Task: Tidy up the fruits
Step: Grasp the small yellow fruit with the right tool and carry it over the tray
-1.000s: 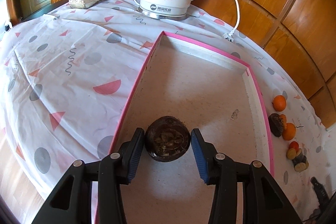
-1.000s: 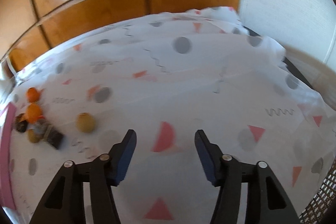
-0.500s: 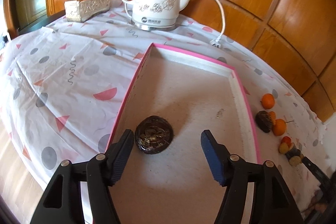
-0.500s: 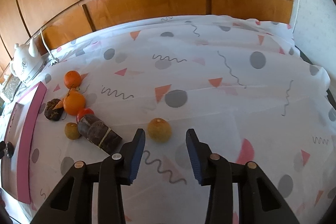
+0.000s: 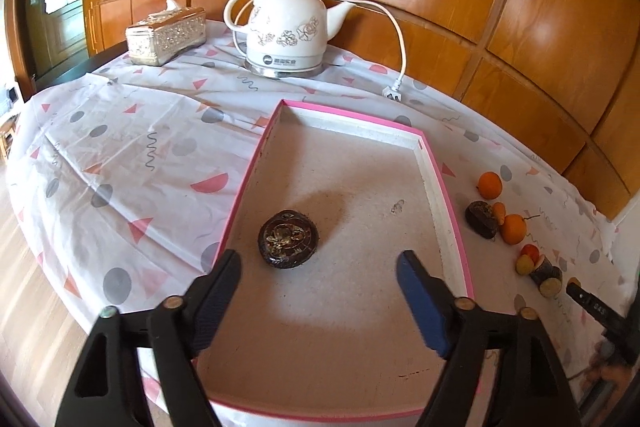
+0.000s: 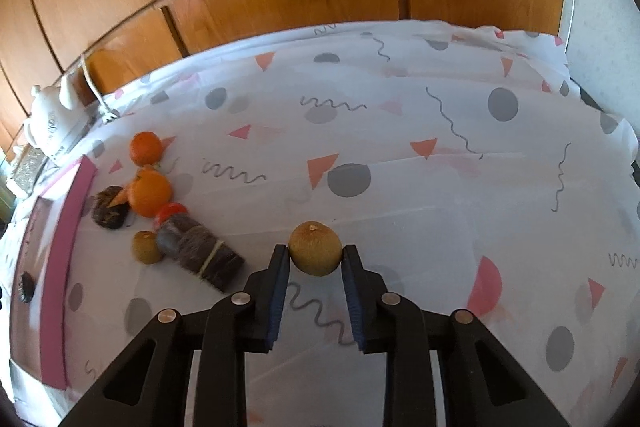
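Observation:
A dark round fruit (image 5: 289,241) lies in the pink-rimmed tray (image 5: 450,205). My left gripper (image 5: 318,265) hangs just short of it, its jaws opening, nothing between them. In the right wrist view my right gripper (image 6: 316,255) is shut on a small tan-green round fruit (image 6: 315,253) resting on the tablecloth. To its left lie two oranges (image 6: 149,193), a dark round fruit (image 6: 109,213), a small red fruit (image 6: 170,212), another tan fruit (image 6: 147,247) and a dark cylindrical piece (image 6: 202,253). The same pile (image 5: 504,223) shows right of the tray in the left wrist view.
A white ceramic kettle (image 5: 287,27) with its cord and plug (image 5: 392,93) stands behind the tray, a tissue box (image 5: 166,35) to its left. Wooden wall panels curve behind the round table, whose patterned cloth (image 6: 400,155) hangs over the edge.
My left gripper let go of the dark fruit, opened wide and drew back and up. My right gripper swung left to the tan fruit and closed on it.

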Available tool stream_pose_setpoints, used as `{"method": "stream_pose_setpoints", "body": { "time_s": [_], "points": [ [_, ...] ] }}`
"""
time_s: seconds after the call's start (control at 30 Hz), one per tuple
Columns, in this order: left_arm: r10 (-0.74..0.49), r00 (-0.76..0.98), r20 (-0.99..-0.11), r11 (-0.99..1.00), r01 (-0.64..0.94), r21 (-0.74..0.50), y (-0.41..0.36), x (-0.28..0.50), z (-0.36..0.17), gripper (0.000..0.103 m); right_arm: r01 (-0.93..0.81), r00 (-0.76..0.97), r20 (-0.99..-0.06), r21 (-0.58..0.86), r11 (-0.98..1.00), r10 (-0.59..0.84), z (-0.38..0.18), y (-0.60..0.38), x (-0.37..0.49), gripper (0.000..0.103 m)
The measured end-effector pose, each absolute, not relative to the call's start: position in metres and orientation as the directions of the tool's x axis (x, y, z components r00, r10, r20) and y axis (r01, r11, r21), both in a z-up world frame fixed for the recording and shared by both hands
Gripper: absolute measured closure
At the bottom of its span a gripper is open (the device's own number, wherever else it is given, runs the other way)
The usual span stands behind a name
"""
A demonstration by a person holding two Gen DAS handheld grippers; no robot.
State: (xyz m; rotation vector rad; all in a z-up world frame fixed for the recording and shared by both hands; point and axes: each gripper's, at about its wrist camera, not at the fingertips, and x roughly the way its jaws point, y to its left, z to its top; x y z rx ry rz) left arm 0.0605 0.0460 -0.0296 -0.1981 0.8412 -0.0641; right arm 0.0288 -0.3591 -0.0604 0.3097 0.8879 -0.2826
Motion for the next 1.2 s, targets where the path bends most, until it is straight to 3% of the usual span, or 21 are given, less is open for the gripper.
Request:
{"method": "stream_pose_setpoints", "body": {
  "time_s": [0.27,0.73,1.2],
  "points": [
    [-0.106,0.679,-0.727,0.979,-0.059,-0.198,0.058,0.051,-0.026,0.019,0.257,0.658,-0.752,0.173,0.951,-0.04,-0.037,-0.328,0.021,0.076],
    [-0.1,0.687,-0.72,0.975,-0.077,-0.209,0.071,0.041,-0.023,0.018,-0.201,0.606,-0.758,0.148,0.968,0.242,-0.028,-0.188,0.046,0.076],
    [-0.074,0.698,-0.712,0.965,-0.129,-0.227,0.092,0.04,-0.022,0.018,-0.343,0.553,-0.774,0.125,0.931,0.307,-0.024,-0.119,0.08,0.076]
  ]
}}
